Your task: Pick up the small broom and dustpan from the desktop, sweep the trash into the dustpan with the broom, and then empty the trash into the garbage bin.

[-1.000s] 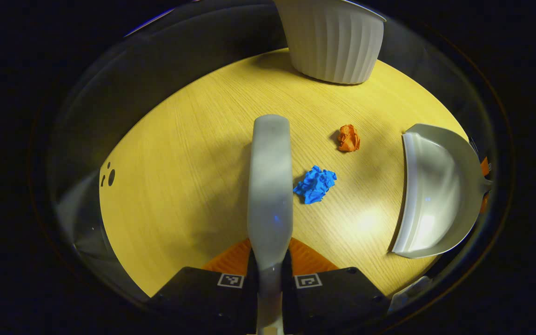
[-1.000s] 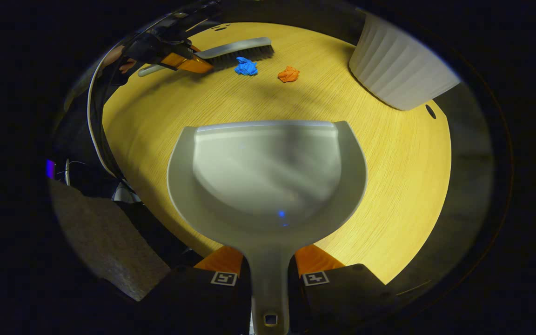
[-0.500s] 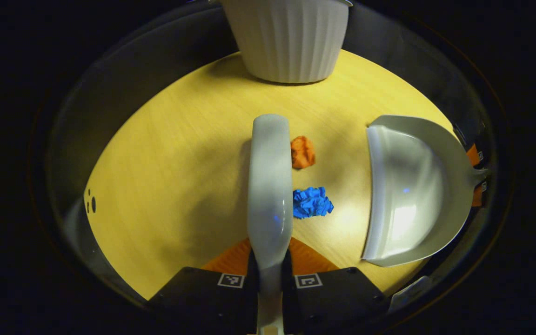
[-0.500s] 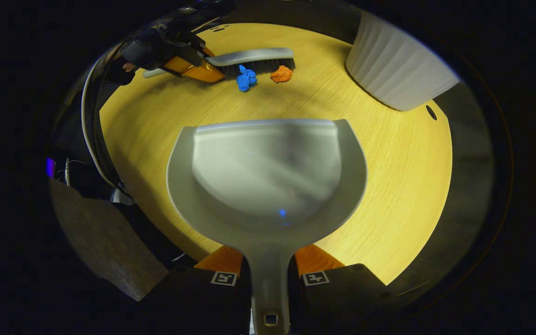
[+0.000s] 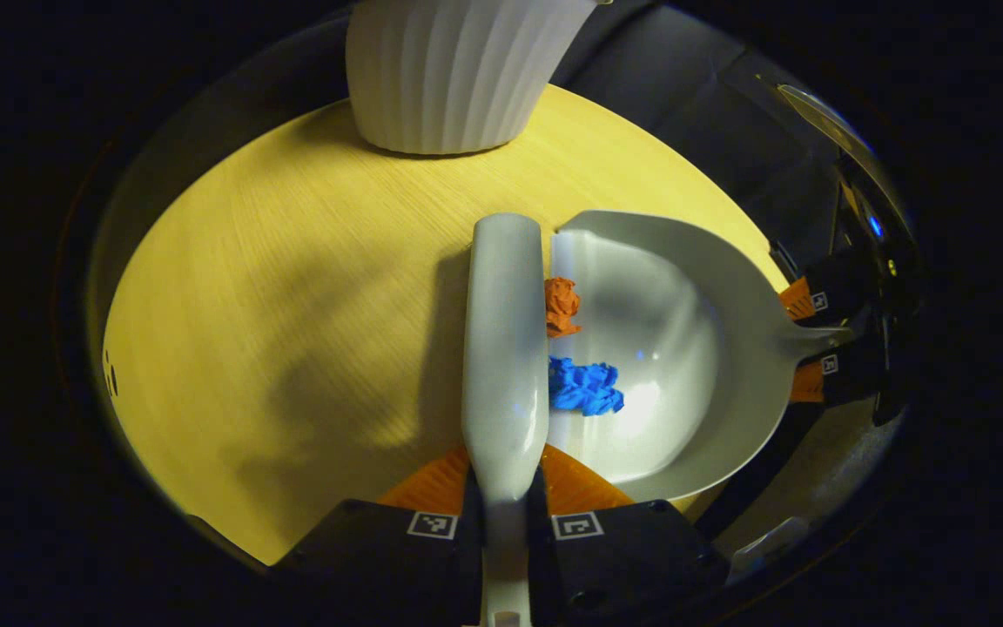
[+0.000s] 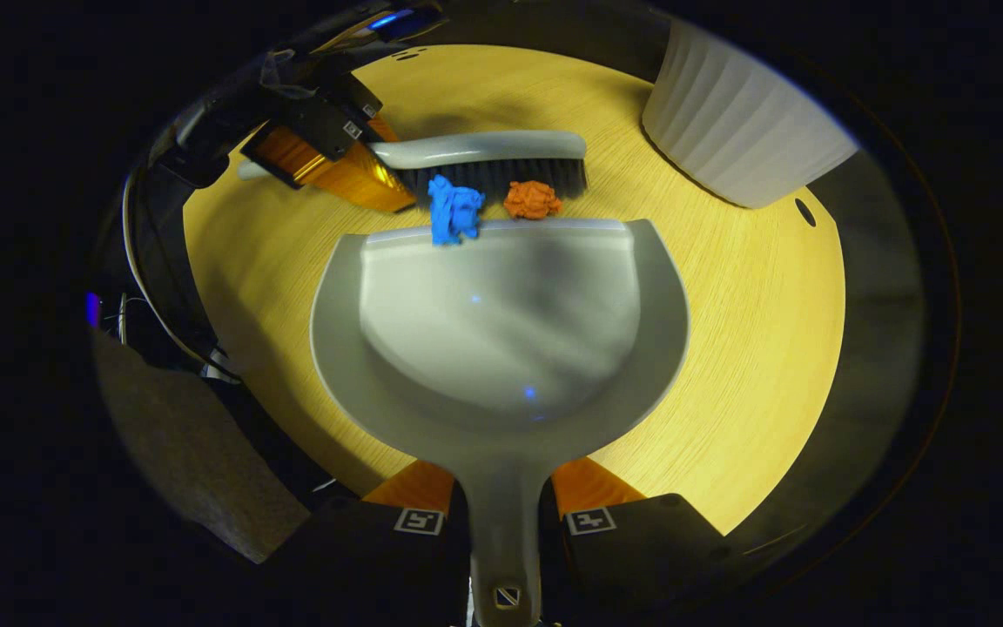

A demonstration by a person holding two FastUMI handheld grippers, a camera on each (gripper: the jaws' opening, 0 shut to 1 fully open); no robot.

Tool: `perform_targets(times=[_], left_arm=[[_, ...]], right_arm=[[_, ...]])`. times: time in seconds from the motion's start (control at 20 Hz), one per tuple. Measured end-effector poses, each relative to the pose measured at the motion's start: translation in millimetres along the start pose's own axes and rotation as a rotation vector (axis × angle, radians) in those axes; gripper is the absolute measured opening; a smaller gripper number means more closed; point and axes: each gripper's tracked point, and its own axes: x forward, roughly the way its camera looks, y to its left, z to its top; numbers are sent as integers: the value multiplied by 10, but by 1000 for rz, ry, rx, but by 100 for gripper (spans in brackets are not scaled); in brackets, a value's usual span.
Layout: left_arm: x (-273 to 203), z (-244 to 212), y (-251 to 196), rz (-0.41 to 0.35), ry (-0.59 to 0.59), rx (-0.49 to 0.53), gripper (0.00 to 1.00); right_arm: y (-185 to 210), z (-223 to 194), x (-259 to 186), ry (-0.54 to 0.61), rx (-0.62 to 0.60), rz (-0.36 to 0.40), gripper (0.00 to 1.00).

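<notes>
Left gripper view: broom meeting dustpan on the desktop.
Left gripper [image 5: 506,501] clamped on broom [image 5: 506,340]; blue scrap [image 5: 584,387] and orange scrap [image 5: 561,305] at dustpan [image 5: 684,348] lip; right gripper [image 6: 501,514] clamped on dustpan handle; bin [image 5: 458,74] beyond.

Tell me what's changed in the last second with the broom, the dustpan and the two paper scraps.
The broom has swept the blue paper wad and orange paper wad across the desktop to the dustpan's front lip; the blue one is partly over it. Unchanged: left gripper holds the broom, right gripper the dustpan, and the white ribbed bin stands in place.
</notes>
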Motion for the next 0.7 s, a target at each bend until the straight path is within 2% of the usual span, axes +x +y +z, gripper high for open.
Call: perform_targets(times=[0.25, 0.35, 0.5, 0.55, 0.7], left_arm=[[-44, -69, -299, -104, 18, -37, 25], [-110, -168, -427, -136, 28, -34, 25], [-260, -154, -454, -105, -16, -54, 25], [-319, -159, -450, -87, -35, -58, 25], [-551, -174, -427, -15, -94, -44, 25]], right_arm=[[28, 22, 58, -47, 17, 1, 39], [29, 20, 87, -71, 23, -4, 36], [86, 33, 115, -109, 55, 1, 39], [100, 31, 110, -114, 66, -7, 36], [154, 47, 101, -151, 129, -8, 39]])
